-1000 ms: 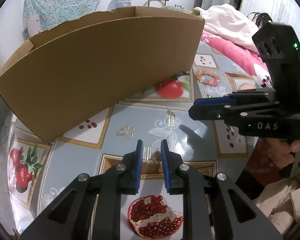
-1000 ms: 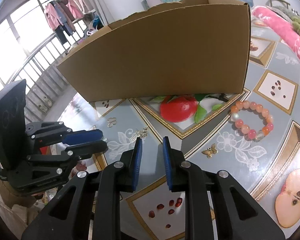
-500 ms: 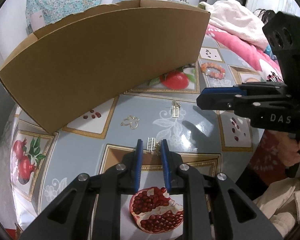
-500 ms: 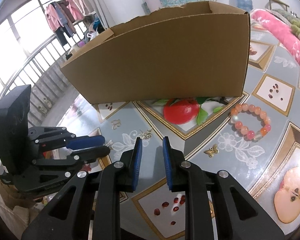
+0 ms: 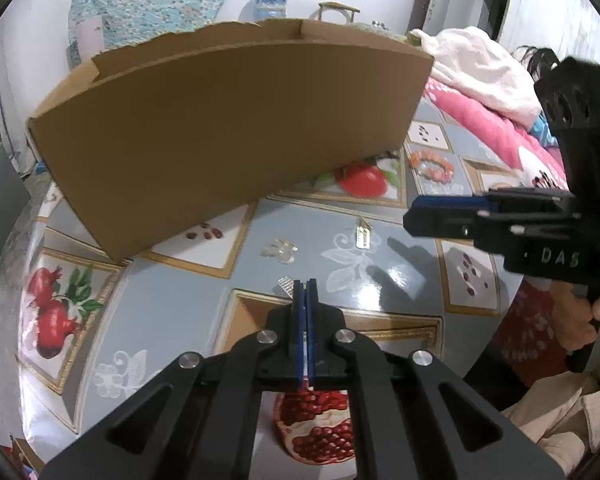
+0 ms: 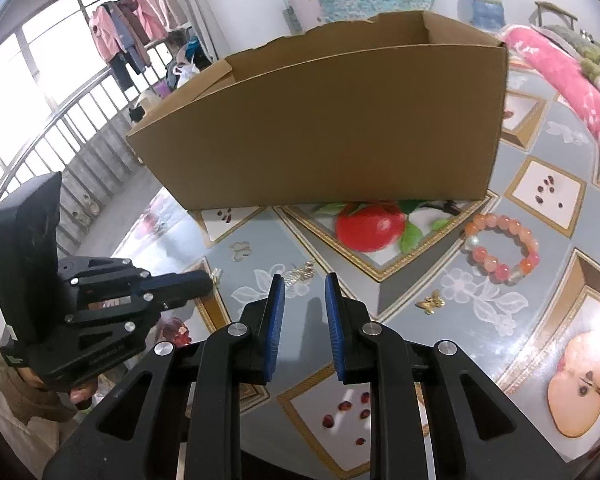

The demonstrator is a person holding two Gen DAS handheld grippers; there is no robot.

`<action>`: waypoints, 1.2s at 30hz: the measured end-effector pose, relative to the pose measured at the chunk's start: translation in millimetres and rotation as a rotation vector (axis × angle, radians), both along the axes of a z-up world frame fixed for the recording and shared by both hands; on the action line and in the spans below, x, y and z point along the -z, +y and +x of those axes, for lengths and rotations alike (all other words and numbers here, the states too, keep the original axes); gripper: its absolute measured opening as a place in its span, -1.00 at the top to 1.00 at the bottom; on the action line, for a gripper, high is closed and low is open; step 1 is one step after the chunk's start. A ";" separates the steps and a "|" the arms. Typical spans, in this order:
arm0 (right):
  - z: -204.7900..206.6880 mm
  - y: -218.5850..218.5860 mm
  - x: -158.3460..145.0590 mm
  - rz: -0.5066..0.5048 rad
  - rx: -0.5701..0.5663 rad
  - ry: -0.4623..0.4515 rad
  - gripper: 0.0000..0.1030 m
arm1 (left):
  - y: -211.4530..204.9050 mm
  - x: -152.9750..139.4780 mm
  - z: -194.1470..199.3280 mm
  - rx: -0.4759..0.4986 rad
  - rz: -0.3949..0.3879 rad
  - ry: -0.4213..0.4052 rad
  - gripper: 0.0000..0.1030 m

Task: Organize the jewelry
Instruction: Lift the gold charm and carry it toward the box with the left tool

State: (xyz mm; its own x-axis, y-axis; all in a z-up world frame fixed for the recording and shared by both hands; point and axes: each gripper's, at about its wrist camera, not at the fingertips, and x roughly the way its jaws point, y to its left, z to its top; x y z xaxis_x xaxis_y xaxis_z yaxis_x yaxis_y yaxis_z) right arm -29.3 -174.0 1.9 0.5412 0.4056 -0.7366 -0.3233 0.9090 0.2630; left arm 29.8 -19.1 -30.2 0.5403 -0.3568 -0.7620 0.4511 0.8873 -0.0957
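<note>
My left gripper (image 5: pixel 305 285) is shut on a silver ladder-shaped earring (image 5: pixel 285 283), which pokes out to the left of its tips just above the table. The right wrist view shows this left gripper (image 6: pixel 206 280) with the earring (image 6: pixel 217 274) at its tip. A matching earring (image 5: pixel 363 234) lies farther back on the table. My right gripper (image 6: pixel 302 280) hovers over that second earring (image 6: pixel 302 271), jaws open with nothing between them. An orange bead bracelet (image 6: pixel 500 250) and a gold butterfly charm (image 6: pixel 431 302) lie to the right.
A big open cardboard box (image 5: pixel 220 140) stands behind the jewelry on the fruit-patterned table (image 5: pixel 172 320). A pale butterfly-shaped piece (image 5: pixel 279 249) lies in front of the box. Pink bedding (image 5: pixel 492 120) is at the right. A hand (image 5: pixel 576 320) grips the right tool.
The left gripper's jaws have come together on the ladder earring that lay between them. The right gripper has stayed open and barely moved.
</note>
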 end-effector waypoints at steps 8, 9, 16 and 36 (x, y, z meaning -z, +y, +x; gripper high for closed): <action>6.9 25.4 6.2 -0.115 -0.021 -0.005 0.61 | 14.0 0.9 2.1 -0.024 -0.043 0.002 0.99; 8.0 29.0 7.4 -0.138 -0.022 -0.008 0.61 | 14.7 1.6 2.2 -0.022 -0.049 0.005 0.99; 14.2 45.6 15.1 -0.233 -0.023 -0.020 0.61 | 16.7 5.8 3.5 -0.018 -0.075 0.016 0.99; 27.1 58.3 13.6 -0.261 0.034 -0.041 1.00 | 21.4 11.1 5.6 -0.025 -0.096 0.017 0.99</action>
